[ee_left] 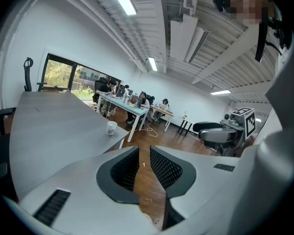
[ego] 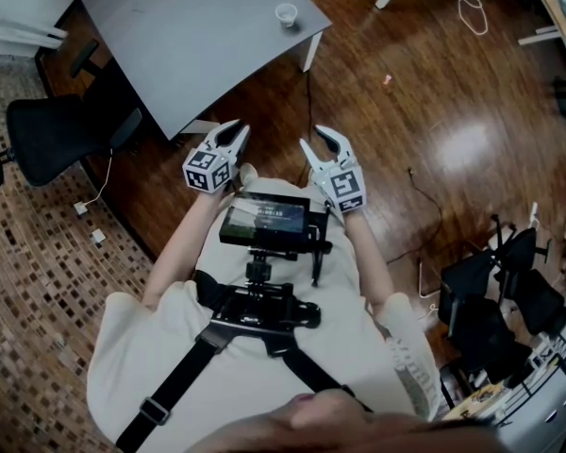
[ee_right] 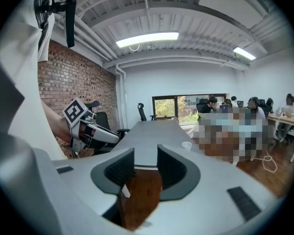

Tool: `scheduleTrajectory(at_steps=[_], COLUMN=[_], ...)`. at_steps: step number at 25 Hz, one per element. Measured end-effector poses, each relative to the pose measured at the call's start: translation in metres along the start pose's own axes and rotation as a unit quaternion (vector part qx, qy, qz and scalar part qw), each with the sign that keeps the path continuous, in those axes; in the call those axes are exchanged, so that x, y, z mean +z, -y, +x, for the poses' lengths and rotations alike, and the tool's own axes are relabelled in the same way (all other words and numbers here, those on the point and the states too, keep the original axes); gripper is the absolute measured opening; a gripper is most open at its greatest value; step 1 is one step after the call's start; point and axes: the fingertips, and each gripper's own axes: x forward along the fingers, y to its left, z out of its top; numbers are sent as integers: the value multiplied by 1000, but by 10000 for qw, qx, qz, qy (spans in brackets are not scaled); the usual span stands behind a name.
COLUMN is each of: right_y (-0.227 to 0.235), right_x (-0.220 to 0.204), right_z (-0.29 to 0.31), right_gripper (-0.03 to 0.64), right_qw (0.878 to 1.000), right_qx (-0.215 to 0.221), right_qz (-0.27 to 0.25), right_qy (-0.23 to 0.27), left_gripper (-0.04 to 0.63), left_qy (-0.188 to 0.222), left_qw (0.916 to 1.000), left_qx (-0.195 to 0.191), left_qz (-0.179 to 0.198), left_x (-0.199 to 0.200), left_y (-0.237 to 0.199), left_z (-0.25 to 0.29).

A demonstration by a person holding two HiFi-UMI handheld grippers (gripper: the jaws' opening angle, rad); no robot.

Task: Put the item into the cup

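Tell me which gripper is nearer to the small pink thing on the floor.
Right. In the head view the right gripper sits down-left of the pink thing; the left gripper is farther left, by the table.

One cup [ego: 286, 14], one table [ego: 189, 36]; left tool [ego: 238, 129], right tool [ego: 313, 138] — two.

I can read nothing for certain. The small screen [ego: 264, 220] strapped at my chest shows a pale row of characters, too blurred to make out. The marker cube [ego: 208, 170] on my left tongs [ego: 232, 132] and the other cube [ego: 345, 189] on my right tongs [ego: 326, 140] carry black-and-white square codes, not letters or digits.
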Motion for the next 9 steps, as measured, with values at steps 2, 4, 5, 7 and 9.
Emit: scheduleTrajectory(at_steps=[2, 4, 5, 7, 9], right_y=[0, 0, -1, -3, -5], right_x=[0, 2, 4, 7, 7], right_z=[0, 0, 0, 1, 3], right_gripper=[173, 173, 173, 173, 173], right_qw=[10000, 10000, 10000, 10000, 10000], right_qx=[11, 9, 6, 2, 7], right_qz=[11, 38, 44, 33, 20], right_qy=[20, 37, 48, 61, 52], left_gripper=[63, 63, 63, 63, 63], left_qy=[-6, -11, -15, -24, -30], left_qw=[10000, 10000, 10000, 10000, 10000], left_qx=[4, -3, -9, -21, -30], left_qz=[4, -3, -9, -14, -11], left_x=[-1, -1, -1, -2, -2], left_y=[0, 1, 1, 1, 0], left_z=[1, 1, 1, 0, -2])
